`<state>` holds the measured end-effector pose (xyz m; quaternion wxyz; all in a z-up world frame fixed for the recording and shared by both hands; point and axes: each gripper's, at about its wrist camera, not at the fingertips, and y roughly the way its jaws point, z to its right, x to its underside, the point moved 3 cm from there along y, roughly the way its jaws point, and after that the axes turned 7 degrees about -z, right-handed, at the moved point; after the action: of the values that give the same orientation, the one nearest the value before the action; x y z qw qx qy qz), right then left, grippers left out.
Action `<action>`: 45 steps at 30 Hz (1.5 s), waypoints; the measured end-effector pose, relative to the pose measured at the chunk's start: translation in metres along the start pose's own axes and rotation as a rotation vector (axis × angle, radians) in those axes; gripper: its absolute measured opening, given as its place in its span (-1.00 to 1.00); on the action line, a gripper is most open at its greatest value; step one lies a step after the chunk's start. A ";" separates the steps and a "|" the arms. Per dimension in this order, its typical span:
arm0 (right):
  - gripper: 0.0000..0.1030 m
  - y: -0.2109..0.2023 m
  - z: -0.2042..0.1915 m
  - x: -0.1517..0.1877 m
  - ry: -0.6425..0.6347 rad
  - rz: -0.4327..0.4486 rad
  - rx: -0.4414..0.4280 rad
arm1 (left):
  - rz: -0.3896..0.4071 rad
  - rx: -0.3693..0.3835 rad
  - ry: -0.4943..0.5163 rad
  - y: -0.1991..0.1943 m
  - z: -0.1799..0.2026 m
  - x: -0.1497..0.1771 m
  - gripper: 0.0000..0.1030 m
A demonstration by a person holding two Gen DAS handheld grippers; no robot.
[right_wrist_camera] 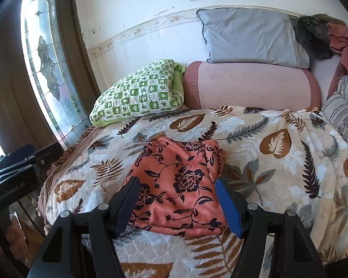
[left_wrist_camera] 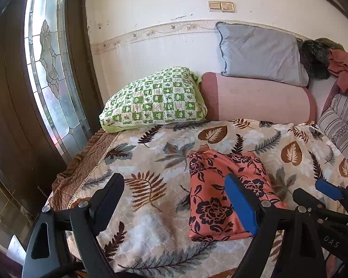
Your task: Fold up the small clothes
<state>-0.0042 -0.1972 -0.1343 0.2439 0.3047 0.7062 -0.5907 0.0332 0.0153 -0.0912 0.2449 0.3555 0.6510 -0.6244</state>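
folded floral garment [right_wrist_camera: 178,185] — flat, long axis running away

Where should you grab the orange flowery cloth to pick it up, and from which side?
Probably the near edge of the cloth, coming in from the front. It lies folded in a flat stack on the blanket, and its layered edges face the right gripper, whose open jaws already straddle it. Pinching all the layers there should keep the fold together.
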 end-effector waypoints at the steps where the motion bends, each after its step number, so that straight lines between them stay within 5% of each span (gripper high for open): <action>1: 0.37 0.001 -0.001 0.001 -0.003 -0.003 0.004 | 0.001 0.003 -0.001 -0.001 0.000 0.001 0.72; 45: 0.37 -0.006 -0.036 0.001 -0.118 0.023 -0.005 | 0.103 -0.041 -0.007 -0.026 -0.032 0.007 0.72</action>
<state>-0.0083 -0.1624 -0.1245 0.2928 0.2767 0.6885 -0.6030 0.0128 0.0487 -0.0770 0.2865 0.3812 0.6437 -0.5985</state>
